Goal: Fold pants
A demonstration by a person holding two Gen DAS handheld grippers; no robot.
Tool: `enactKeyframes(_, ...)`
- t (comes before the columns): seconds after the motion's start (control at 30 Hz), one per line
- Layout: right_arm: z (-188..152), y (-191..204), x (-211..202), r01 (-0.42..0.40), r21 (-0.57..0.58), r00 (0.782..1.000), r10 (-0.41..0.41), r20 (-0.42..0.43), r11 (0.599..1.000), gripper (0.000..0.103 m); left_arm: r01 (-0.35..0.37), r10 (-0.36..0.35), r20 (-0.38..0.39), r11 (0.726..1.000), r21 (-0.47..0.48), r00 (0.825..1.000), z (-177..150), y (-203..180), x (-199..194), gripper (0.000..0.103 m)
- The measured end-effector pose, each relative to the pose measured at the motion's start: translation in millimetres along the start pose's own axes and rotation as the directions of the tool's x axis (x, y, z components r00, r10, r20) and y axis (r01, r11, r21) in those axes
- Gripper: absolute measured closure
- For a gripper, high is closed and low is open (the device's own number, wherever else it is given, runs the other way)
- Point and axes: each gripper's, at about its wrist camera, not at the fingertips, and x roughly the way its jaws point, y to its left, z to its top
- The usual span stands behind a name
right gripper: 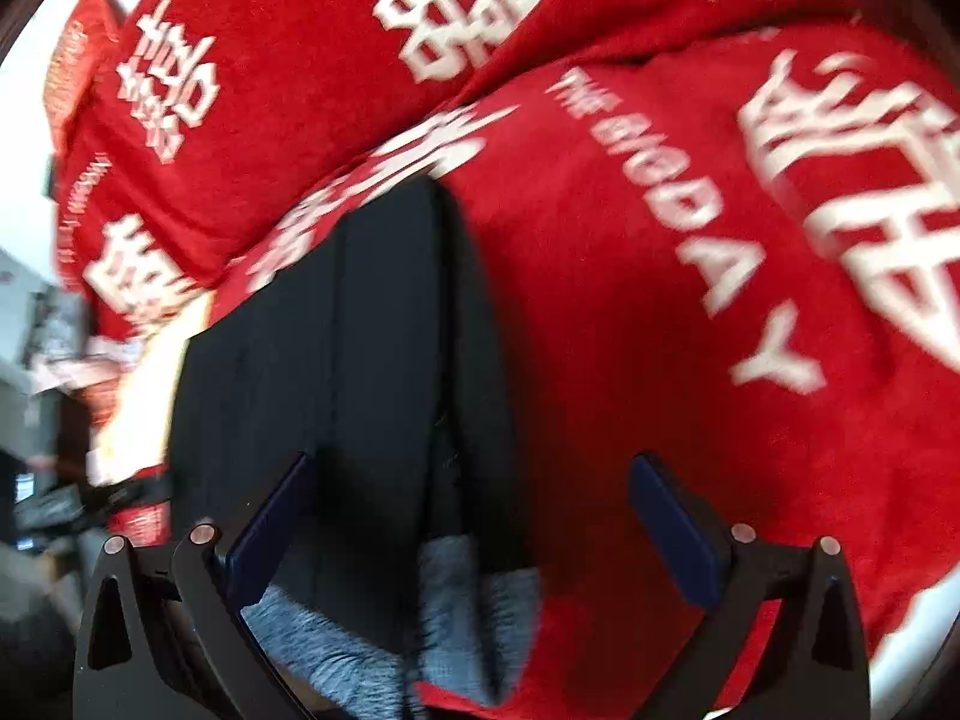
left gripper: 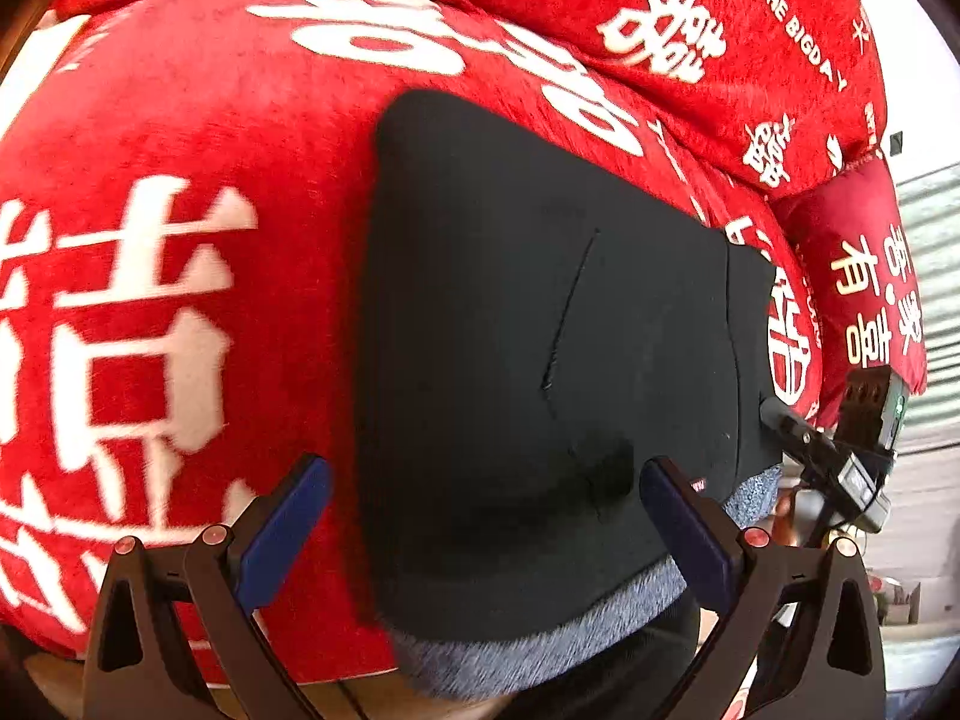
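The black pants [left gripper: 528, 348] lie folded into a thick block on a red blanket [left gripper: 180, 180] with white characters. Their grey fleece lining [left gripper: 540, 642] shows along the near edge. My left gripper [left gripper: 486, 480] is open and empty, hovering just above the near end of the pants. In the right wrist view the pants [right gripper: 360, 360] run away from me with the grey lining [right gripper: 456, 600] at the near end. My right gripper [right gripper: 471, 474] is open and empty over their right edge. The right gripper also shows in the left wrist view [left gripper: 774, 411], at the pants' right edge.
The red blanket [right gripper: 690, 300] covers the bed all around the pants. A second folded red quilt [left gripper: 720, 30] is bunched at the back. A red pillow [left gripper: 864, 276] lies at the right. Room clutter [right gripper: 42, 360] shows beyond the bed's left edge.
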Motion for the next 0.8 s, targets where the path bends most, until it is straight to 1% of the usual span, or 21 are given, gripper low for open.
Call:
enactKeyframes(0.07, -4, 13, 10, -0.025, -0.051, 1.000, 0.024, -0.008, 0.998, 0.000, -0.002, 0.003, -0.025, 0.999, 0.040, 1.000, 0, -10, 13, 0.000)
enactKeyframes(0.1, -6, 24, 18, -0.015, -0.094, 1.000, 0.013, -0.018, 0.995, 0.000, -0.027, 0.028, -0.020, 0.998, 0.062, 0.999, 0, -16, 18, 0.000)
enactKeyframes(0.13, -7, 32, 24, 0.020, -0.128, 1.000, -0.022, -0.014, 0.992, 0.000, -0.046, 0.047, -0.003, 0.996, 0.078, 0.999, 2, -20, 19, 0.000)
enactKeyframes(0.17, -7, 39, 27, 0.055, -0.151, 0.998, -0.057, -0.005, 0.987, 0.000, -0.063, 0.063, 0.008, 0.995, 0.079, 0.998, 5, -23, 21, 0.000)
enactKeyframes(0.2, -7, 42, 28, 0.061, -0.149, 0.998, -0.062, -0.002, 0.987, 0.000, -0.067, 0.067, 0.005, 0.995, 0.068, 0.998, 7, -24, 21, 0.000)
enactKeyframes(0.27, -8, 43, 23, 0.067, -0.145, 0.998, -0.067, 0.007, 0.987, 0.008, -0.066, 0.066, 0.008, 0.996, 0.063, 0.998, 9, -27, 20, 0.002)
enactKeyframes(0.33, -11, 47, 14, 0.064, -0.156, 0.998, -0.061, 0.026, 0.986, 0.033, -0.085, 0.082, 0.032, 0.991, 0.106, 0.996, 5, -32, 16, 0.016)
enactKeyframes(0.37, -14, 51, 9, 0.056, -0.167, 0.998, -0.050, 0.036, 0.984, 0.039, -0.093, 0.088, 0.043, 0.987, 0.129, 0.995, 3, -33, 12, 0.020)
enactKeyframes(0.43, -18, 67, 4, 0.089, -0.205, 0.995, -0.079, 0.056, 0.975, 0.047, -0.111, 0.101, 0.066, 0.978, 0.177, 0.993, 0, -40, 2, 0.044)
enactKeyframes(0.5, -20, 85, 1, 0.137, -0.230, 0.990, -0.124, 0.073, 0.963, 0.051, -0.130, 0.116, 0.077, 0.971, 0.203, 0.990, 1, -45, -5, 0.052)
enactKeyframes(0.57, -17, 96, -3, 0.152, -0.236, 0.987, -0.135, 0.085, 0.960, 0.053, -0.132, 0.119, 0.077, 0.970, 0.202, 0.990, 1, -46, -9, 0.054)
enactKeyframes(0.67, -17, 118, -13, 0.151, -0.252, 0.986, -0.129, 0.103, 0.956, 0.055, -0.110, 0.097, 0.078, 0.977, 0.183, 0.992, 2, -41, -20, 0.055)
enactKeyframes(0.8, -13, 149, -19, 0.142, -0.281, 0.987, -0.116, 0.109, 0.949, 0.055, -0.103, 0.085, 0.108, 0.979, 0.178, 0.991, 2, -32, -52, 0.055)
